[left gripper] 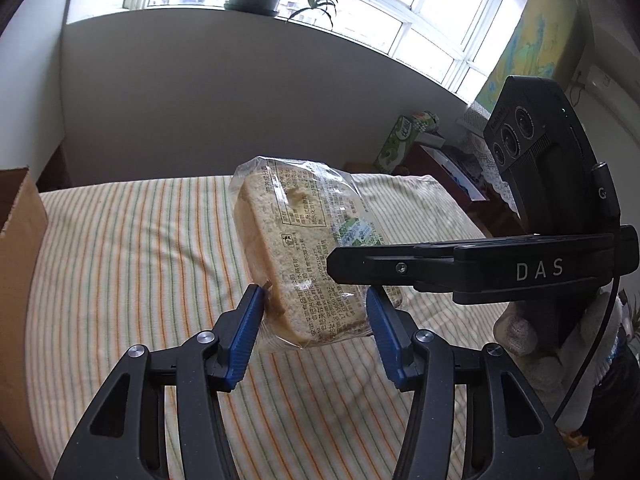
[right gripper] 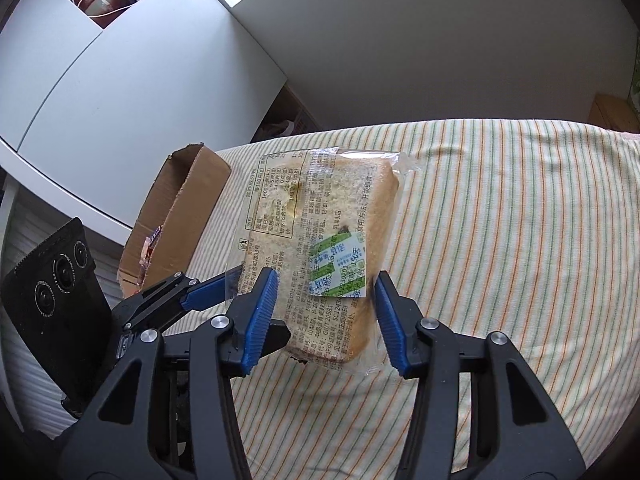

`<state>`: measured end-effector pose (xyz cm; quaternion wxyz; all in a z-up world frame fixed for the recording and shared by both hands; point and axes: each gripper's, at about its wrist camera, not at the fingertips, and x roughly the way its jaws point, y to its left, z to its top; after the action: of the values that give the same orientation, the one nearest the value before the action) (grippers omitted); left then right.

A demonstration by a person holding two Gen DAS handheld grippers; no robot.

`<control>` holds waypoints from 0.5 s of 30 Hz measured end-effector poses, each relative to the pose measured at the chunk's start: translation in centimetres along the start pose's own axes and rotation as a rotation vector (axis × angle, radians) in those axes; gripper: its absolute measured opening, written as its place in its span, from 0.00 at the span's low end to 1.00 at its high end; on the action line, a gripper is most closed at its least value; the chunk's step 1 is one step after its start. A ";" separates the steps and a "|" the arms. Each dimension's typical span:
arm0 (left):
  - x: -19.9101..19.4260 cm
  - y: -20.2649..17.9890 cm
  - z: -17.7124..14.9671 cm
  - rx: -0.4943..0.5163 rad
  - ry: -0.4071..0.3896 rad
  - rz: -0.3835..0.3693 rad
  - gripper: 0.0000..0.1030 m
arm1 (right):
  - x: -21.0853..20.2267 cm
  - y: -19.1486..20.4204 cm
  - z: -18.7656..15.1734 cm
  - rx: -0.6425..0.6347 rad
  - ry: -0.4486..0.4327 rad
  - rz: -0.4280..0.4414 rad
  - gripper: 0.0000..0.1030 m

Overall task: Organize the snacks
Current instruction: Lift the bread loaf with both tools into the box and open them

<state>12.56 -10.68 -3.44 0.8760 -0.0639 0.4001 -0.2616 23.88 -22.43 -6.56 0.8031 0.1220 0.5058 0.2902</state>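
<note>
Covering the whole surface, a striped cloth [right gripper: 500, 220] carries a cardboard box [right gripper: 180, 216] at its left edge. Raised above the cloth's middle, the wrapped bread [left gripper: 304, 256] is clamped by both the left gripper [left gripper: 316, 312] and the right gripper [right gripper: 326, 300] on its near end.

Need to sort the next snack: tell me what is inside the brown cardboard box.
In the brown cardboard box, one red, shiny wrapped item shows near its lower end. The rest of the interior is hidden by the box walls.
</note>
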 end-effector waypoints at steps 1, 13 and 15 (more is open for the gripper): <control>-0.6 0.2 0.0 -0.002 -0.010 0.004 0.51 | -0.1 0.5 0.1 -0.010 -0.002 0.002 0.50; -7.4 3.0 -0.8 -0.030 -0.135 0.063 0.51 | 0.0 7.7 1.4 -0.141 -0.013 0.034 0.50; -8.3 3.6 -0.9 -0.038 -0.155 0.073 0.51 | 0.2 8.9 1.6 -0.164 -0.012 0.038 0.50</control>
<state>8.90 -3.28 0.32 0.9119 -0.0858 0.3381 -0.2161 22.31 -14.97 -1.61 0.8078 0.0670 0.4732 0.3451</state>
